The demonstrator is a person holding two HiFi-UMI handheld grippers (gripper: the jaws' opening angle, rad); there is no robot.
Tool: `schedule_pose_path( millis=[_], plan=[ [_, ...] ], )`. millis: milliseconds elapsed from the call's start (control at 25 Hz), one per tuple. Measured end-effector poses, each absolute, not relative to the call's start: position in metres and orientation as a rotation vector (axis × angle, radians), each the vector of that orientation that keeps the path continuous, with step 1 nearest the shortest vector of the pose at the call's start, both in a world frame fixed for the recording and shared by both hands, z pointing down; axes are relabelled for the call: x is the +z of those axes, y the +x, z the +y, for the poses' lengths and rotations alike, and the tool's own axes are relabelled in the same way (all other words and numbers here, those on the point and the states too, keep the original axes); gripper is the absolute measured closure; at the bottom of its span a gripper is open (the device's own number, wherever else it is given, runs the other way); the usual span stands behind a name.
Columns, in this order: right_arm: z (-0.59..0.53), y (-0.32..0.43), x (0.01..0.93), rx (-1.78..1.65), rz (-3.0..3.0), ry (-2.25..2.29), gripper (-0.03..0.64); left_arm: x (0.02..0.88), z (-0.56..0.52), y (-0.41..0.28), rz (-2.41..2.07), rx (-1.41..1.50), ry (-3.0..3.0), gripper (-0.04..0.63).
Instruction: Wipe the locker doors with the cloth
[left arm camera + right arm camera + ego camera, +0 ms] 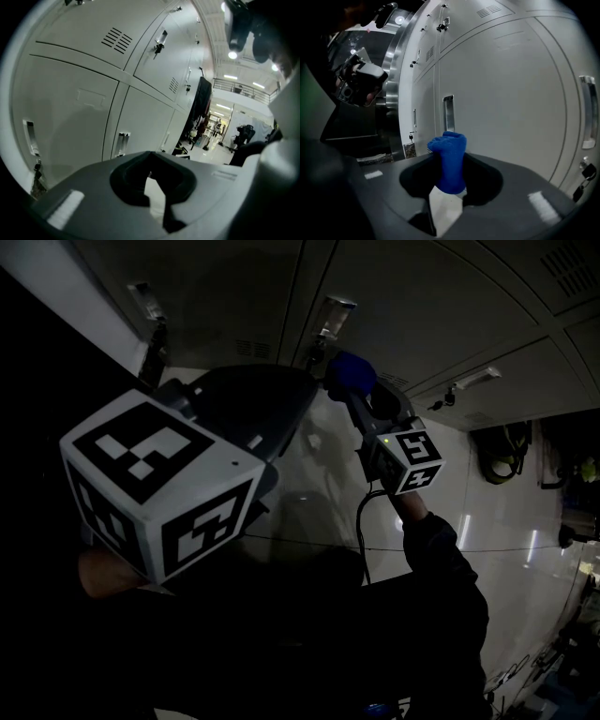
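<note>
Head view: left gripper (274, 401) in near foreground, clear of lockers. Right gripper (359, 392) raised, blue cloth (349, 369) at tip, close to locker doors (422, 306), just below handle (333, 315); contact not discernible.

Left gripper view: left gripper (154, 192) jaws together, nothing between. Locker doors (70, 108) ahead, apart.

Right gripper view: right gripper (447, 197) jaws clamped on cloth (450, 164); cloth bunched, upright, projecting past jaws. Locker doors (511, 93) beyond.

Two claws (157, 199) (446, 199), one cloth (450, 164), several locker doors (506, 93)
</note>
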State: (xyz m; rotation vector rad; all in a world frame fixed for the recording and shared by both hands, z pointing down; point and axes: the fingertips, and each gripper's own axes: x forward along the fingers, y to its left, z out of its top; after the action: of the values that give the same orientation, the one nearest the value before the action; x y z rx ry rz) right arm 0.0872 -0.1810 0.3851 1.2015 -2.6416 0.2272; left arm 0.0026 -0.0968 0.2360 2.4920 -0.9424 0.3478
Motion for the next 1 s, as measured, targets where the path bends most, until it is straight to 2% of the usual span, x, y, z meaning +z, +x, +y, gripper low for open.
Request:
schedule_pose_path(
  millis=[440, 1000],
  plan=[
    [-0.203, 0.061, 0.398, 0.321, -2.699, 1.154, 0.486, 0.24, -0.095, 0.002, -0.936, 0.359, 2.48, 0.615],
    [-0.215, 0.111, 0.406, 0.313, -2.608, 1.315, 0.486, 0.243, -0.096, 0.005, -0.938, 0.377, 2.472, 0.615]
  ],
)
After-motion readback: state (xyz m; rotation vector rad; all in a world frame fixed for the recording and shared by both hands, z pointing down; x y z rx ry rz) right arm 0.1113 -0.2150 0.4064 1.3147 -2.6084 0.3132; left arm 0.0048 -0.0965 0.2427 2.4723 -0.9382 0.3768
